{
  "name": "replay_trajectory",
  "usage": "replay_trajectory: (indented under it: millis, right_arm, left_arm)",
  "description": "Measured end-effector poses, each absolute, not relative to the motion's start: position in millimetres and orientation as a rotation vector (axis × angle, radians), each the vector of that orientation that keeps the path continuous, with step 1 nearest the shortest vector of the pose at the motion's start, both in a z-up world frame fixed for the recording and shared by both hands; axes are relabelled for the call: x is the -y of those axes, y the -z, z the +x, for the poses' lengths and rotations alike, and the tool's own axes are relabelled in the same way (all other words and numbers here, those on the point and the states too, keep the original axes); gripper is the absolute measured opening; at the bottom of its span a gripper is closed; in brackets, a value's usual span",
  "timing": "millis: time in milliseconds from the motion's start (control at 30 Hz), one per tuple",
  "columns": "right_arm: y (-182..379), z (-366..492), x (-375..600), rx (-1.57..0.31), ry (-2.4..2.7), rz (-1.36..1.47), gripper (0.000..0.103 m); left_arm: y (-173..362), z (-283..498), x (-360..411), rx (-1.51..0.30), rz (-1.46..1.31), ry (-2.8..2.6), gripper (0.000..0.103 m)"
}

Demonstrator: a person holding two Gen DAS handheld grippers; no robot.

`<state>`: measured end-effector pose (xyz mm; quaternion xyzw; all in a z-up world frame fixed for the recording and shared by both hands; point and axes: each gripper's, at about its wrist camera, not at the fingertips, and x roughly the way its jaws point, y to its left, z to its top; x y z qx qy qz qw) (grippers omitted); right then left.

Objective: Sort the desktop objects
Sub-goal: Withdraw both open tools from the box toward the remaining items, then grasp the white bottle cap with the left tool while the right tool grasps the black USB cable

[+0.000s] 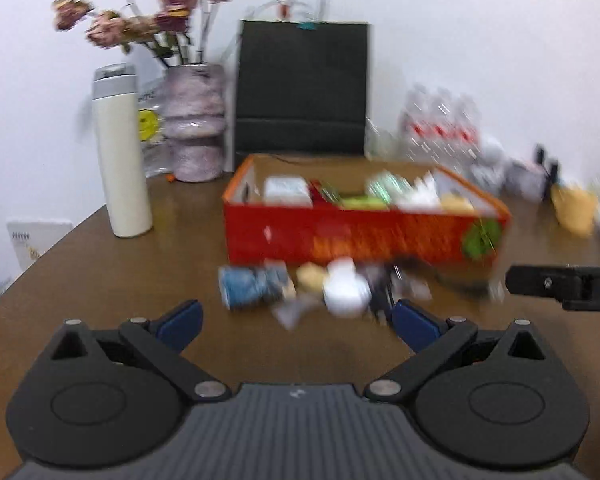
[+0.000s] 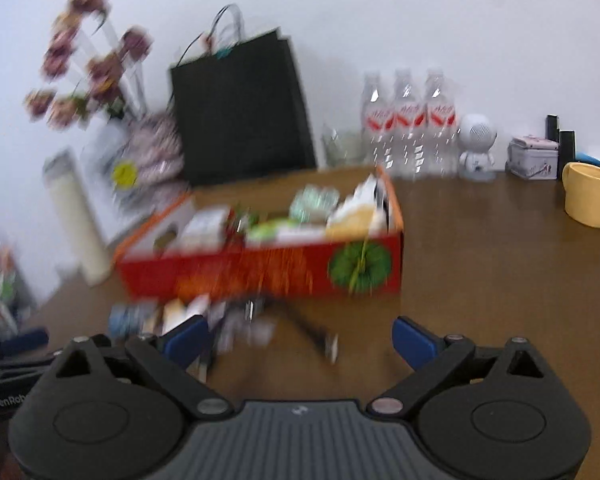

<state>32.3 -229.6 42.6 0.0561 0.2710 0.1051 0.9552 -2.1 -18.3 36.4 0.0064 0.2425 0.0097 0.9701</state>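
Red box (image 1: 360,236) — open, packed full; small clutter (image 1: 324,290) strewn just before it.

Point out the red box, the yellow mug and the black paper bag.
red box (image 2: 260,276): right wrist view, on its front wall.
yellow mug (image 2: 590,196): right wrist view, on its side wall.
black paper bag (image 1: 302,88): left wrist view, on its front face.

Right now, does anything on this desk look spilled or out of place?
Yes: a heap of small items lies loose on the table in front of the red box, not inside it. Blur hides what they are.
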Motion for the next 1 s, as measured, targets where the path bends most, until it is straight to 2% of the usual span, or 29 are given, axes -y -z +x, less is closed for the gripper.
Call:
replay_trajectory:
  millis: [133,200,267,300,333,467,633,667,733,833,933,1000]
  right_arm:
    - [-29.4,11.0,226.0,-0.581,-0.279,0.095,0.096]
    - [-25.3,11.0,220.4,-0.585,-0.291,0.061,0.081]
    - [-21.8,15.9,217.1,-0.594,-0.287,0.021,0.068]
    - [-20.4,19.8,216.9,-0.602,-0.286,0.012,0.063]
    - [-20.0,24.3,217.5,-0.602,-0.282,0.006,0.061]
    - [-16.2,44.2,220.7,-0.588,-0.261,-0.029,0.061]
    - [-19.1,79.3,226.7,-0.584,-0.255,-0.061,0.058]
    - [-18.3,85.9,225.4,-0.59,-0.249,-0.077,0.058]
    - [-15.1,97.2,224.1,-0.604,-0.254,-0.09,0.057]
    - [-10.2,107.5,221.7,-0.617,-0.264,-0.093,0.055]
    - [-3.7,112.3,218.3,-0.64,-0.269,-0.091,0.054]
    - [-0.8,112.4,217.7,-0.649,-0.273,-0.091,0.046]
  left_arm:
    - [-29.9,-10.8,23.9,-0.511,0.045,0.041,0.103]
    - [-31.5,-2.2,25.8,-0.493,0.059,0.057,0.103]
    - [-33.0,11.5,26.3,-0.47,0.068,0.078,0.096]
    - [-33.0,19.3,27.2,-0.464,0.071,0.083,0.088]
    - [-33.1,30.4,27.8,-0.465,0.075,0.084,0.082]
    - [-23.6,81.1,28.0,-0.558,0.077,0.104,0.077]
    - [-16.4,107.5,33.7,-0.597,0.08,0.179,0.073]
    - [-14.0,110.8,36.1,-0.61,0.088,0.183,0.071]
    - [-9.7,114.1,37.0,-0.624,0.078,0.201,0.059]
    - [-7.0,114.0,32.7,-0.624,0.028,0.222,0.052]
    - [-6.1,112.6,25.7,-0.63,0.001,0.223,0.05]
    - [-4.5,113.1,18.1,-0.642,-0.041,0.231,0.05]
